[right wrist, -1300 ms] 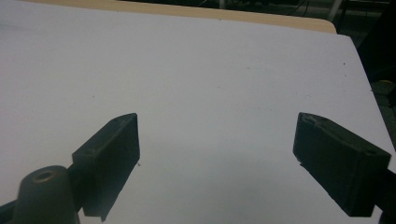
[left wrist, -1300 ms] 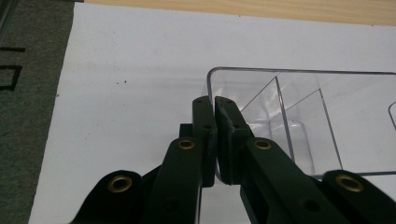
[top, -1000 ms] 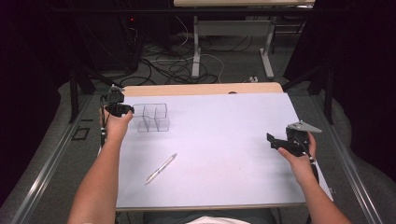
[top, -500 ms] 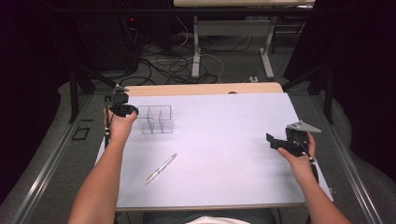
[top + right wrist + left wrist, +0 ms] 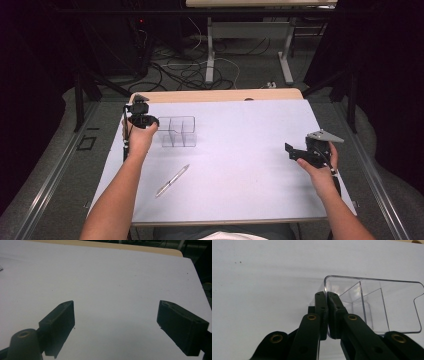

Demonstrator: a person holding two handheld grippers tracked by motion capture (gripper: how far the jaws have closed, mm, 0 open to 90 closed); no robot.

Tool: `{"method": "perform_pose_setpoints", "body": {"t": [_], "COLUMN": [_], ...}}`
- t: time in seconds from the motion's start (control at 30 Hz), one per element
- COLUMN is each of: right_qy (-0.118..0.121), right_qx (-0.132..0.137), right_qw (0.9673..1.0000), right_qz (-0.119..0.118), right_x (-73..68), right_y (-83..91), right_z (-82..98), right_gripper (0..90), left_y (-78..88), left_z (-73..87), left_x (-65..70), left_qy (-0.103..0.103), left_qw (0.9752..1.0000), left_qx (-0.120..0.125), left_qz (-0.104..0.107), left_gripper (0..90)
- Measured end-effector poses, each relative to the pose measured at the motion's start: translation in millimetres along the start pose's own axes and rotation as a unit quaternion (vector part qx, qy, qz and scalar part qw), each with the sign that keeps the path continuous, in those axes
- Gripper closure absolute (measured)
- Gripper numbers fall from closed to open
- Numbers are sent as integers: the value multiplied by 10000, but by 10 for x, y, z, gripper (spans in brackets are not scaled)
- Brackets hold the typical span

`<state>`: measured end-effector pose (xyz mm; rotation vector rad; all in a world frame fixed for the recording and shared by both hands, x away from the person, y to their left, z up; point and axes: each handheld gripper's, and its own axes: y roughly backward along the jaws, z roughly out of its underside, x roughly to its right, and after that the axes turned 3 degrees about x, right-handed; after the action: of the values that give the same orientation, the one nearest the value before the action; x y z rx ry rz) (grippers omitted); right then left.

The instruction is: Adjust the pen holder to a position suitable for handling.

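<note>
— Where is the clear organizer (image 5: 177, 131)?

— On the white table (image 5: 240, 170), far left, its near wall pinched between the jaws of the left gripper (image 5: 327, 295), which is clamped on the thin plastic.

— And beyond it?

— A pen (image 5: 172, 180) lies nearer the person. Well apart to the right, the right gripper (image 5: 292, 151) hovers with jaws spread wide, holding nothing.

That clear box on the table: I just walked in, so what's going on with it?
A person holds a gripper in each hand. The left gripper is clamped on the wall of the clear box, a divided organiser at the left of the white table. The right gripper hovers open over bare table at the right, holding nothing. A pen lies untouched in front of the box.
</note>
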<state>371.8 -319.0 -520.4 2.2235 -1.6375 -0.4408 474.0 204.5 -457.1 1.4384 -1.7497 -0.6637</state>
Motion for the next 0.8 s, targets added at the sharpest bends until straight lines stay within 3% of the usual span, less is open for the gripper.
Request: {"method": "perform_pose_setpoints", "body": {"t": [0.23, 0.8], "right_qy": [6, 11], "right_qx": [0, -4], "right_qw": [10000, 10000], "right_qz": [-13, -37], "right_x": [-7, -20], "right_y": [-5, -8], "right_z": [4, 3], "right_gripper": [143, 143], "left_y": [8, 16], "left_z": [57, 243], "left_x": [143, 397], "left_qy": [5, -29], "left_qw": [9999, 9983], "left_qx": [-81, -9], "left_qz": [146, 589], "left_gripper": [877, 862]}}
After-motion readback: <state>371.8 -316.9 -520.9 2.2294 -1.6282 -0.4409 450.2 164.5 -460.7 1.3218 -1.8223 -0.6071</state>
